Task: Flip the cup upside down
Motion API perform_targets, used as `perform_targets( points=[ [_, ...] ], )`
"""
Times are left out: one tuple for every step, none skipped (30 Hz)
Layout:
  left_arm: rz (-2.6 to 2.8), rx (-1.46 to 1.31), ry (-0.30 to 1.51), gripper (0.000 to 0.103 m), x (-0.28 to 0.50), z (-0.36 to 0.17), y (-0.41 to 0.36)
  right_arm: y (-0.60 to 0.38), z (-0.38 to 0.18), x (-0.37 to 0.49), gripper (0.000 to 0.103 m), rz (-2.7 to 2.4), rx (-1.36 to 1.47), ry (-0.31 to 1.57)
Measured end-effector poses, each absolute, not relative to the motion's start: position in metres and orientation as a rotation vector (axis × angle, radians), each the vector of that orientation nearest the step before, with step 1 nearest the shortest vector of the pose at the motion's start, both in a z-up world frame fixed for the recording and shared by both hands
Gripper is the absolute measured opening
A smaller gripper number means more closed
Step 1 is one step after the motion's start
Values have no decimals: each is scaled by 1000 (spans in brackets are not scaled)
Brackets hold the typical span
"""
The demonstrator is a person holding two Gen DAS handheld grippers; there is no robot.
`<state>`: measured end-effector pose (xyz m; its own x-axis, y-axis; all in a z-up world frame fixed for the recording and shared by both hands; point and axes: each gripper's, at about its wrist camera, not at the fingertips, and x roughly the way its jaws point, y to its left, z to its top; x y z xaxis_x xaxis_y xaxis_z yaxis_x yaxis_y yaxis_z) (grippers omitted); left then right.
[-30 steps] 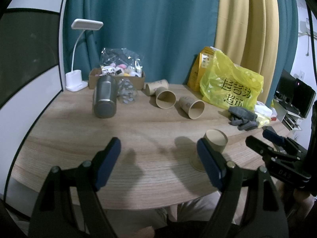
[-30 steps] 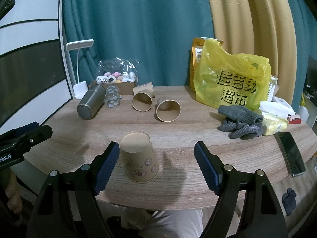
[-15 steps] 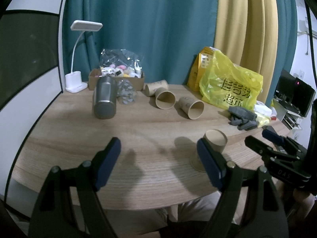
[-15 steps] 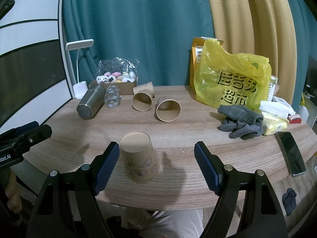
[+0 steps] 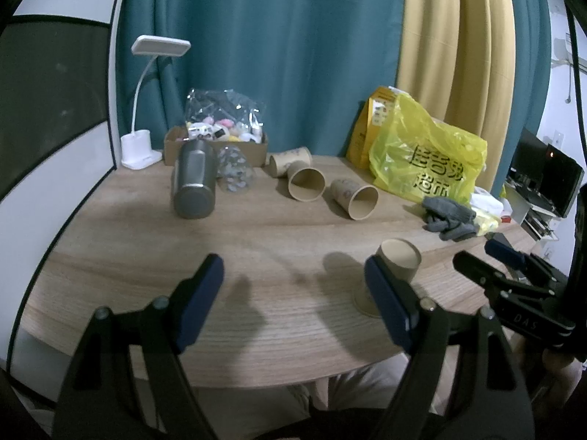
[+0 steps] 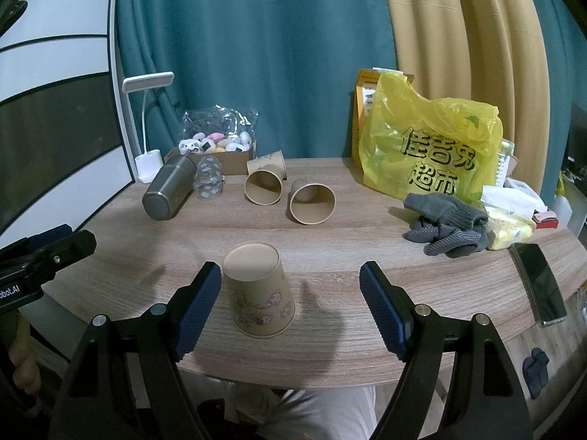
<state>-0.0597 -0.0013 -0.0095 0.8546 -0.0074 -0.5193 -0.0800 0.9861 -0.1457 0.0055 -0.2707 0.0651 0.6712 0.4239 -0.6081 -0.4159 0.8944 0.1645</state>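
the paper cup (image 6: pixel 258 293) stands mouth down near the front edge of the worktop (image 6: pixel 367 242), its flat base facing up, so the flip itself looks done. the right claw (image 6: pixel 290 304) is spread wide with the cup just beside its left finger, not gripped. the left claw (image 5: pixel 293 300) is also wide and holds nothing. three other cups (image 6: pixel 312 203) lie on their sides further back, untouched; whether they count is unclear.
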Motion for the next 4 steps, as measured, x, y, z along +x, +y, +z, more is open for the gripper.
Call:
perform_targets(
  points=[
    [36, -165, 545, 81, -60, -10, -2, -271, 65, 5, 81, 472, 13, 688],
    [36, -166, 544, 81, -60, -10, -2, -270, 65, 5, 81, 473, 13, 690],
    [37, -168, 546, 81, -60, -10, -2, -270, 65, 6, 81, 474, 12, 691],
    [38, -170, 548, 81, -60, -11, -2, -269, 65, 5, 81, 474, 11, 692]
  ],
)
